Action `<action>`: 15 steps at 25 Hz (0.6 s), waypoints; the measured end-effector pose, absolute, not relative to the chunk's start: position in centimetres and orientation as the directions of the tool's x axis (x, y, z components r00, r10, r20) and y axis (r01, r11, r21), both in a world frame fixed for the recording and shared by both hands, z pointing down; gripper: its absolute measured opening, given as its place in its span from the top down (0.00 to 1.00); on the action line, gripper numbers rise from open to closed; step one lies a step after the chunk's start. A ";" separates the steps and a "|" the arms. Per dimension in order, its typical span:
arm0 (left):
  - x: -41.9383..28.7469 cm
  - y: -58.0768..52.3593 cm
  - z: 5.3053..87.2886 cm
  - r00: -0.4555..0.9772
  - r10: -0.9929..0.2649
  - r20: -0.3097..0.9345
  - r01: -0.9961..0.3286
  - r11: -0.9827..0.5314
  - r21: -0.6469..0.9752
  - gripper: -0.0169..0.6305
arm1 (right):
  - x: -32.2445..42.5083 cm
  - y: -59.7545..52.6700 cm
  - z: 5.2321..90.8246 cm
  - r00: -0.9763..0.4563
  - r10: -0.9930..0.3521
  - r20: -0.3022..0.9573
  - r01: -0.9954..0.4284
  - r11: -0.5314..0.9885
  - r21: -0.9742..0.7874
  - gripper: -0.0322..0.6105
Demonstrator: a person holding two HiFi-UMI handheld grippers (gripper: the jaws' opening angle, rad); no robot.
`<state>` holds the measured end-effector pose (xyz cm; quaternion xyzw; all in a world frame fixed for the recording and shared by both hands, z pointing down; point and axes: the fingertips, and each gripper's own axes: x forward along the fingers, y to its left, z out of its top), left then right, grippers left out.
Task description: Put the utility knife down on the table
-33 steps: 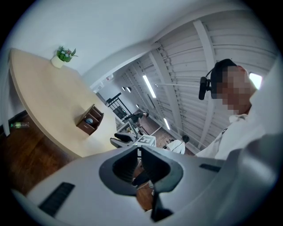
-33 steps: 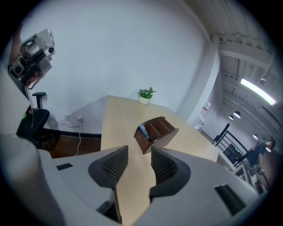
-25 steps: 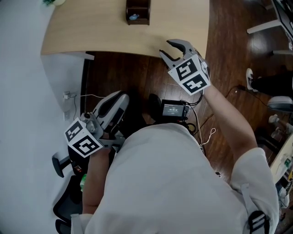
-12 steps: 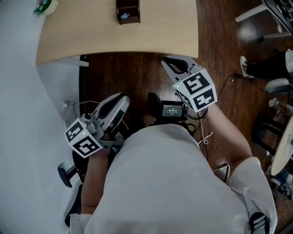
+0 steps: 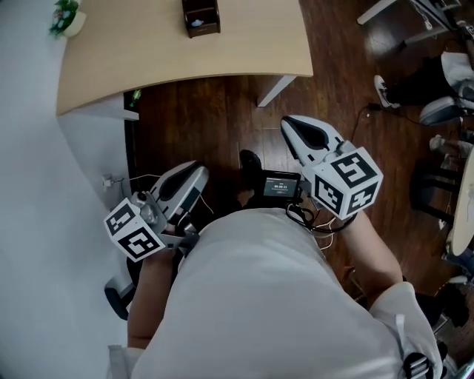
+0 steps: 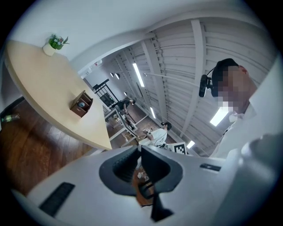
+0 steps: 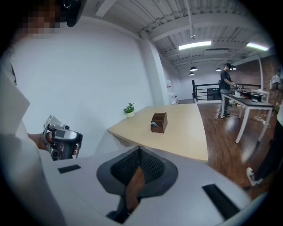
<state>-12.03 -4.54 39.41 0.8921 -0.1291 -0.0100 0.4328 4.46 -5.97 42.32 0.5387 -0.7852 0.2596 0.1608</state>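
**Both jaws closed and empty, no knife in view**

Open workshop room with a dark wood floor. A curved light-wood surface carries a brown organizer box and a small potted plant at its far corner.

The left gripper and right gripper are both over the floor, well apart from the surface. Each gripper view shows its jaws pressed together at the tips, with only floor visible behind the pads and nothing clamped.

The utility knife shows in no view. It is not between either pair of jaws, and I can't spot it on the bare part of the surface. Something small sits inside the organizer box, too small to identify.

Judgement: the put-down is either finished or not begun, and I can't tell which.

To do the step well:
- Bring the knife over a bare stretch of the surface, away from the edge and the box.
- Lay it flat, blade end pointing away from the body.
- Open the jaws only once the knife rests on the wood, so it doesn't drop or skid.
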 end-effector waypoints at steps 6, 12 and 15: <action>-13.3 -0.8 38.9 0.988 -0.136 0.068 -0.139 -0.624 0.769 0.97 | 0.9 0.4 41.5 -0.335 -0.790 0.514 -0.928 0.183 -0.323 0.95; -14.9 1.3 38.7 0.995 -0.083 0.051 -0.093 -0.627 0.773 0.97 | -1.6 3.9 39.9 -0.305 -0.826 0.474 -0.907 0.100 -0.409 0.95; -15.5 1.8 38.5 0.995 -0.084 0.046 -0.089 -0.631 0.770 0.97 | -2.3 4.6 38.8 -0.310 -0.839 0.447 -0.894 0.097 -0.437 0.95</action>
